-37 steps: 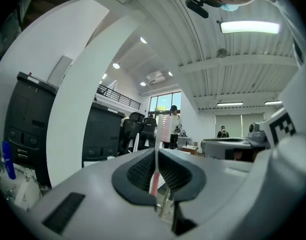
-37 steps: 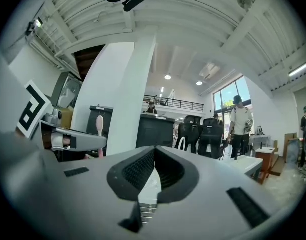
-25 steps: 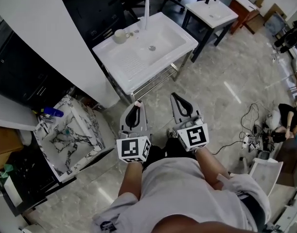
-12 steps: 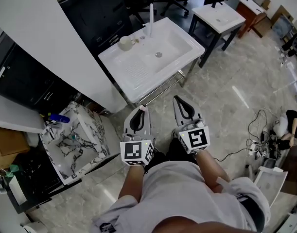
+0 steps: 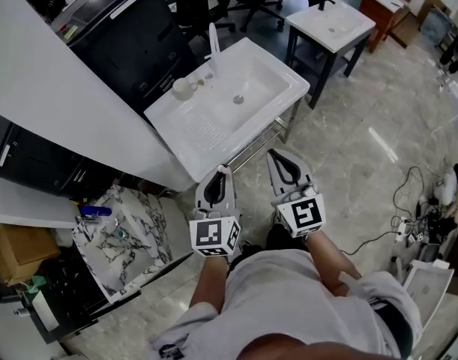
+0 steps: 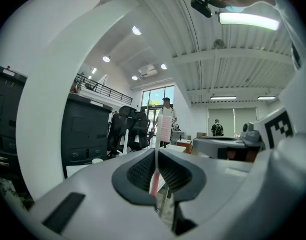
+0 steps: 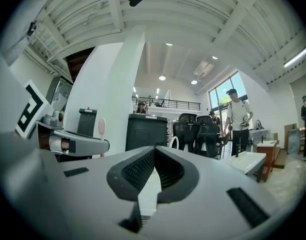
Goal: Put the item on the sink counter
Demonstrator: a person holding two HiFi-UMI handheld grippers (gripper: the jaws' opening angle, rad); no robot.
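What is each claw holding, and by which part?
Left claw grips a pink toothbrush by its handle, brush head sticking out; right claw is shut, empty.

The toothbrush (image 6: 164,126) — lower handle, seemingly pink — is hidden between the left gripper (image 6: 157,155) fingers (image 6: 136,171).

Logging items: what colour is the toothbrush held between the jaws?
Pink toothbrush, best seen in the left gripper view.

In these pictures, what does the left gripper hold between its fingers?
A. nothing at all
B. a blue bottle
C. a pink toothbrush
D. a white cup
C: in the left gripper view, the left gripper has its fingers closed on a pink toothbrush, whose bristle head sticks out past them.
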